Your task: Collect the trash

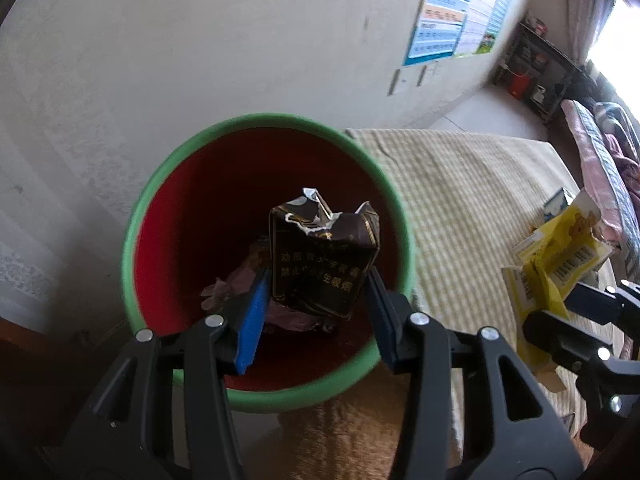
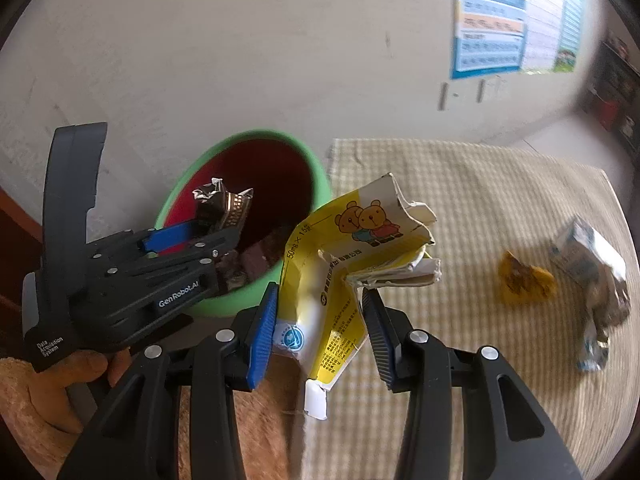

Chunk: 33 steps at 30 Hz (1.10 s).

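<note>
My left gripper (image 1: 316, 280) is shut on a crumpled dark cigarette pack (image 1: 320, 256) and holds it over the mouth of a red bin with a green rim (image 1: 160, 184). Purple and brown wrappers (image 1: 232, 288) lie at the bin's bottom. In the right wrist view the same bin (image 2: 320, 172) stands left of centre, with the left gripper (image 2: 208, 220) and dark pack (image 2: 224, 204) above it. My right gripper (image 2: 320, 292) is shut on a torn yellow and white medicine box with cartoon bears (image 2: 332, 264), just right of the bin.
A checked beige cloth (image 2: 480, 200) covers the surface. On it at the right lie a crumpled yellow wrapper (image 2: 524, 276) and a crushed blue-white carton (image 2: 592, 280). A white wall with a poster (image 2: 516, 20) stands behind. A hand (image 2: 80, 368) in a fuzzy sleeve holds the left gripper.
</note>
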Available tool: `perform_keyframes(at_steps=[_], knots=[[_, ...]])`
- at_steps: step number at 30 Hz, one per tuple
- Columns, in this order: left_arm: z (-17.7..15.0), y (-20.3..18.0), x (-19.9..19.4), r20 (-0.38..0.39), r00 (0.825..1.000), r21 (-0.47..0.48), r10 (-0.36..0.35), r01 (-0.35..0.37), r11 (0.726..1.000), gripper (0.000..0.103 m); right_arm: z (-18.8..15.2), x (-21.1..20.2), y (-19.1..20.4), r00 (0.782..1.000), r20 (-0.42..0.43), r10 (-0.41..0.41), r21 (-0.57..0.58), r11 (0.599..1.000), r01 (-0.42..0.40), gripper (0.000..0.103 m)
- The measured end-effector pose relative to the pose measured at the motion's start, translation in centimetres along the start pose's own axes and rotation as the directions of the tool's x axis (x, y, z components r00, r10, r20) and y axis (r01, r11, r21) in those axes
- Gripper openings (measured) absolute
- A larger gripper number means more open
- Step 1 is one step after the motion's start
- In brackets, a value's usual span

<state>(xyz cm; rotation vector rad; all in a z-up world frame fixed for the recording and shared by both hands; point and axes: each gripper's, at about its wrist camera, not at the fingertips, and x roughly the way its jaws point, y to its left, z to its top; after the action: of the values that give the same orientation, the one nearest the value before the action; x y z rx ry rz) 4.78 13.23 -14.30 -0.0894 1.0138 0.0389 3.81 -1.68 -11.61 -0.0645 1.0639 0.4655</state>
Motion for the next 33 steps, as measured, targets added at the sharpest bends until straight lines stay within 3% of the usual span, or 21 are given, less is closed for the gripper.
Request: perform_keyframes(at_steps=[9, 14, 16, 17, 18, 25, 28, 31, 33], knots=[[0.3, 4.9, 0.8, -0.020, 0.996, -0.085, 0.086, -0.087, 0.993, 0.045, 3.0, 2.4, 3.6, 0.998, -0.009, 0.058, -0.103, 0.993, -0.058, 0.042], [0.3, 6.4, 0.9, -0.023, 0.994, -0.119, 0.107, -0.108, 0.987, 0.045, 5.0, 3.1, 5.0, 0.994, -0.005, 0.109, -0.102, 0.989, -0.109, 0.045], [0.4, 6.5, 1.0, -0.025, 0.993, -0.119, 0.113, -0.116, 0.986, 0.048, 5.5, 3.2, 5.4, 0.991, 0.002, 0.134, -0.092, 0.987, -0.133, 0.050], [0.4, 6.6, 1.0, -0.030, 0.992, -0.117, 0.121, -0.123, 0.985, 0.059, 5.6, 3.1, 5.5, 0.990, 0.005, 0.144, -0.086, 0.986, -0.143, 0.055], [0.3, 6.7, 1.0, -0.026, 0.991, -0.117, 0.130, -0.133, 0.984, 0.064, 5.7, 3.0, 5.5, 0.988, 0.011, 0.153, -0.079, 0.985, -0.152, 0.060], [0.2, 6.1, 0.8, -0.026, 0.991, -0.115, 0.128, -0.130, 0.985, 0.064, 4.9, 1.5, 3.0, 0.987, 0.048, 0.154, -0.013, 0.988, -0.154, 0.063], [0.3, 5.2, 0.5, -0.016, 0.992, -0.090, 0.125, -0.125, 0.988, 0.064, 3.3, 0.1, -0.3, 0.994, 0.074, 0.087, 0.051, 0.995, -0.090, 0.065], [0.2, 4.4, 0.3, -0.010, 0.993, -0.077, 0.120, -0.120, 0.990, 0.065, 1.0, -2.3, -6.3, 0.993, 0.101, -0.067, 0.166, 0.985, 0.050, 0.065], [0.3, 3.6, 0.2, -0.010, 0.994, -0.063, 0.110, -0.111, 0.992, 0.065, -0.6, -4.0, -10.5, 0.976, 0.109, -0.188, 0.249, 0.956, 0.156, 0.066]])
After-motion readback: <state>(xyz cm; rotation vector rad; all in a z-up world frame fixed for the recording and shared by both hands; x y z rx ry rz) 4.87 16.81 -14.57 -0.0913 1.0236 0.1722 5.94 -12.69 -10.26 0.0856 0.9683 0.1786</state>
